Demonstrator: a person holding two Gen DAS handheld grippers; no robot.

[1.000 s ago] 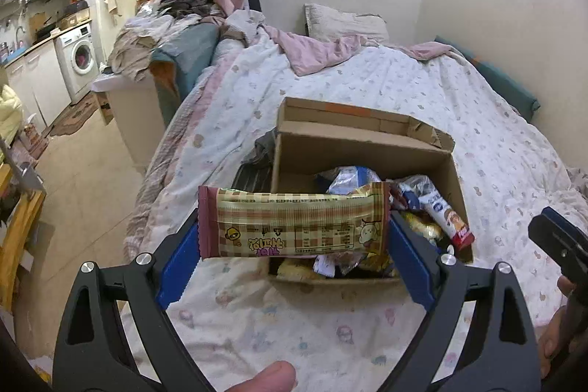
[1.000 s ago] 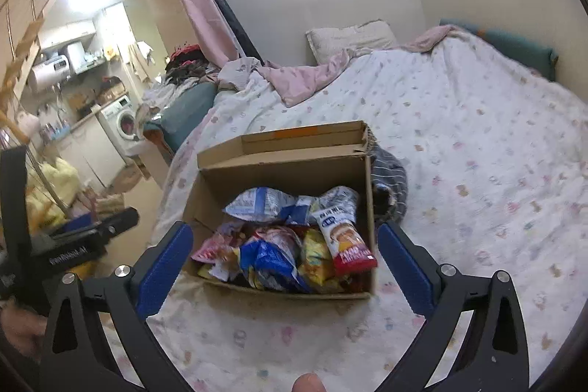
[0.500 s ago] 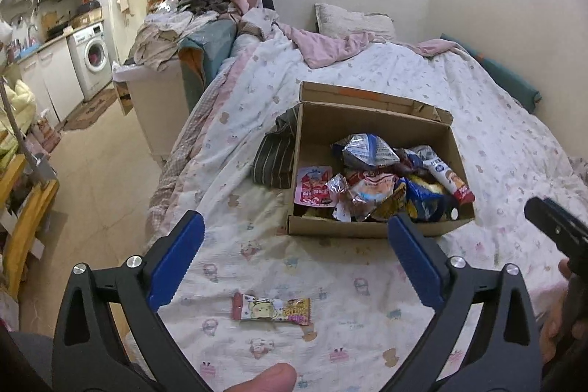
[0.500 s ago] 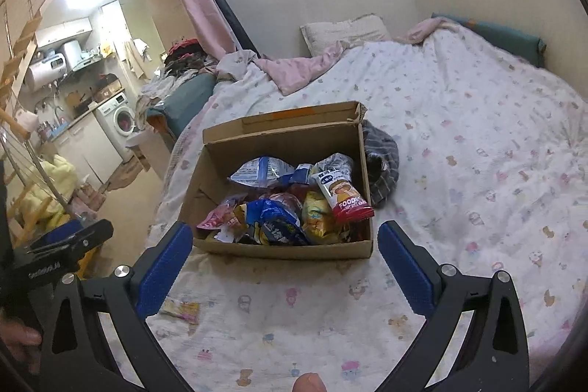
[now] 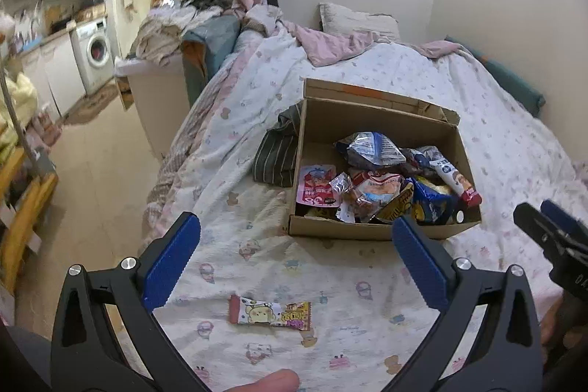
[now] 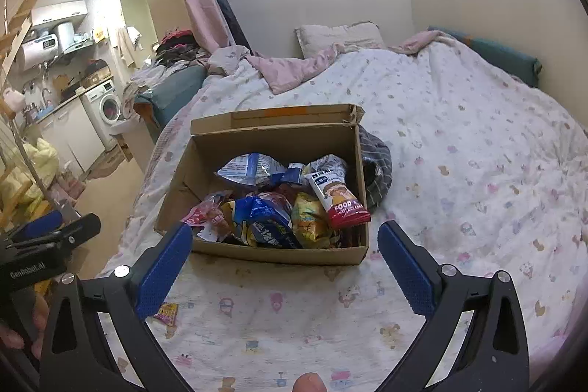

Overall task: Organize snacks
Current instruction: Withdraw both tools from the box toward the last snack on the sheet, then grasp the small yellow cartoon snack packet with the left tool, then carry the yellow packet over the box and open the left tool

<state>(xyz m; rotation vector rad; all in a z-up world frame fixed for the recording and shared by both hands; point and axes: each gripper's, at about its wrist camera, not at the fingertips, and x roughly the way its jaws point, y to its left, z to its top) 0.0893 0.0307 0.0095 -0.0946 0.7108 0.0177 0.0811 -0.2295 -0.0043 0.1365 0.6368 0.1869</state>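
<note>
Snacks fill the cardboard box [image 6: 279, 250] I see ahead on the bed [image 6: 477, 142], packets heaped loosely inside with its top flap folded back toward the pillow [image 6: 338, 37]. On top of the heap I make out a red-ended rice cake packet [image 6: 338, 199] leaning against the box's right wall, a blue packet [image 6: 266, 221] near the front, and a pale blue-and-white bag [image 6: 250, 168] toward the back. One snack bar [image 5: 270, 315] lies flat on the quilt outside the box, well short of its front wall; in my left view it sits below and between the blue pads, touching neither.

My left gripper [image 5: 296, 258] has its jaws spread wide with nothing between them. My right gripper [image 6: 284, 263] is the same: jaws wide apart, nothing held, the box's front wall framed between the pads but not touched. In the right view only a corner of the snack bar shows, behind the left pad.

A striped dark cloth [image 5: 277, 153] is bunched on the quilt against one side of the box. Beyond the bed's left edge I see a washing machine [image 5: 93, 52] under a counter.
</note>
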